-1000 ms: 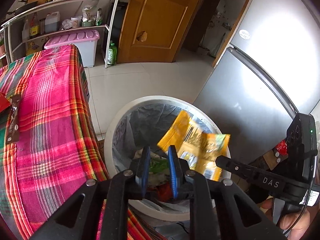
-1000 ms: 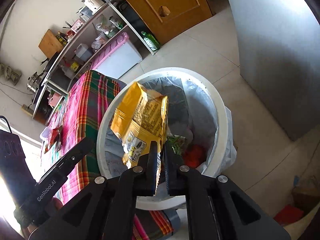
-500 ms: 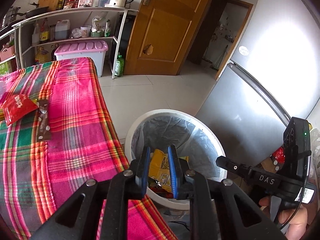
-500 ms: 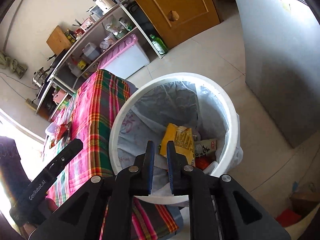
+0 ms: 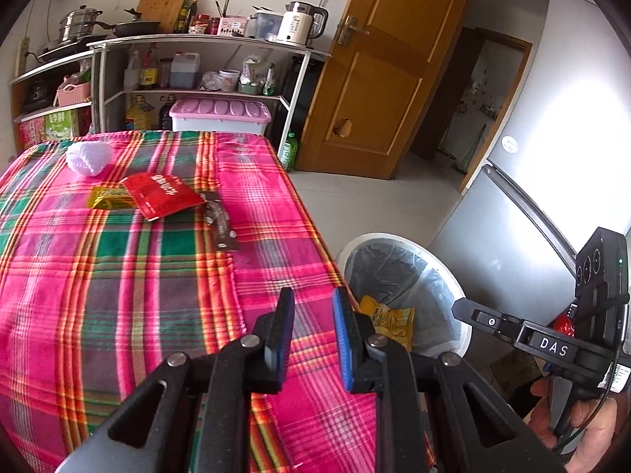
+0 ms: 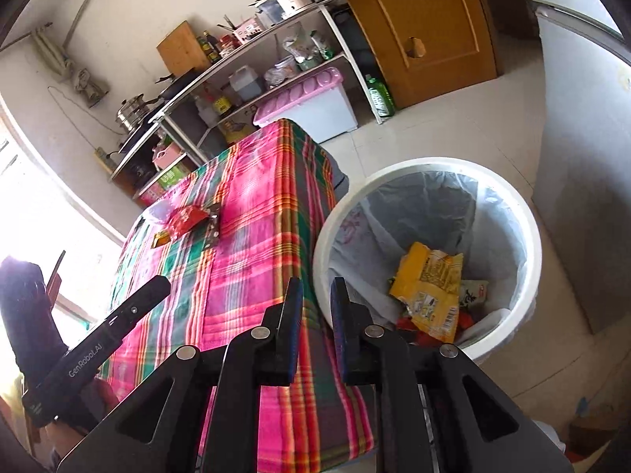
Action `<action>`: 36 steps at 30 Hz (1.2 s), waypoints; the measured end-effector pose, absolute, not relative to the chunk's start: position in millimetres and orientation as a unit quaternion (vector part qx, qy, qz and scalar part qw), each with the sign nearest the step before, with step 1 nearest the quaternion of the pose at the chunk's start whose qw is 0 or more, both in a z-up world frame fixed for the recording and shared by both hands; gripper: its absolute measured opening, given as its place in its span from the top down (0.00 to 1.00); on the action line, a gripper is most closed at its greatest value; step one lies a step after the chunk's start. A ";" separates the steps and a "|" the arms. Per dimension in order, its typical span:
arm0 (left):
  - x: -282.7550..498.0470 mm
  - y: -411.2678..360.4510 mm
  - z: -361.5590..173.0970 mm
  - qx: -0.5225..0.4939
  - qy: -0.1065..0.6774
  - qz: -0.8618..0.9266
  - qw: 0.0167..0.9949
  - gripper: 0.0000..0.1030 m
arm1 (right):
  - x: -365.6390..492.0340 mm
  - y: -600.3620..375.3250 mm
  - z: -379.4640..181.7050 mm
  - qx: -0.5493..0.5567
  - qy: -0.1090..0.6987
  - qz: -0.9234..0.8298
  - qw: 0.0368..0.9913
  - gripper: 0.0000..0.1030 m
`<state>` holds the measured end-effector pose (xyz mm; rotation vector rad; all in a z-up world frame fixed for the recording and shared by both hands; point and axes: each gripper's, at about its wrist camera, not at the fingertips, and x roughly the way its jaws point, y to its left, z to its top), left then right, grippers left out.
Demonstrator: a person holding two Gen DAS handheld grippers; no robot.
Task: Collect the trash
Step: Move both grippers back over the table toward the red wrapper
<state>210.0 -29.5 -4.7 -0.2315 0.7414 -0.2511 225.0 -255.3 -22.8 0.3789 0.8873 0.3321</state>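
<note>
The white trash bin point(image 5: 453, 276) point(image 6: 528, 236) stands on the floor beside the table. A yellow snack bag point(image 6: 430, 287) point(image 5: 390, 315) lies inside it on other trash. On the plaid tablecloth point(image 5: 118, 276) lie a red packet point(image 5: 161, 193) point(image 6: 189, 216), a gold wrapper point(image 5: 108, 197) point(image 6: 161, 238), a dark wrapper point(image 5: 223, 224) point(image 6: 213, 228) and a white crumpled wad point(image 5: 88, 157). My left gripper point(image 5: 313, 327) is open and empty above the table's near corner. My right gripper point(image 6: 315, 315) is open and empty, by the bin's rim.
A metal shelf rack point(image 5: 197, 79) with bottles, pots and a kettle point(image 5: 301, 21) stands behind the table. A pink-lidded box point(image 5: 221, 114) sits under it. A wooden door point(image 5: 386, 79) is at the back, a grey fridge point(image 5: 532, 216) to the right of the bin.
The yellow bag, held by my right gripper over the bin a second ago, has dropped in. Both grippers have pulled back and swung toward the table, now empty.
</note>
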 end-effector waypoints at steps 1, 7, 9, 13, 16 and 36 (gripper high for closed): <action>206.1 -24.4 -4.7 -0.113 0.359 -0.115 0.919 0.80 | 224.0 -250.4 -21.9 0.177 0.424 0.164 0.873 0.81; 189.1 3.0 -3.3 -0.120 0.355 -0.089 0.923 0.80 | 217.3 -224.6 -16.9 0.151 0.424 0.186 0.873 0.79; 185.1 10.0 -2.6 -0.123 0.356 -0.082 0.923 0.79 | 216.0 -219.3 -16.1 0.145 0.427 0.192 0.872 0.79; 179.5 22.0 0.5 -0.127 0.359 -0.070 0.922 0.77 | 214.2 -207.6 -14.1 0.131 0.433 0.201 0.869 0.79; 176.4 29.3 7.0 -0.130 0.358 -0.064 0.923 0.77 | 213.2 -197.6 -10.8 0.119 0.435 0.210 0.867 0.79; 251.4 82.6 -5.6 -0.178 0.361 -0.042 0.915 0.63 | 278.3 -141.8 -25.7 0.081 0.440 0.245 0.860 0.78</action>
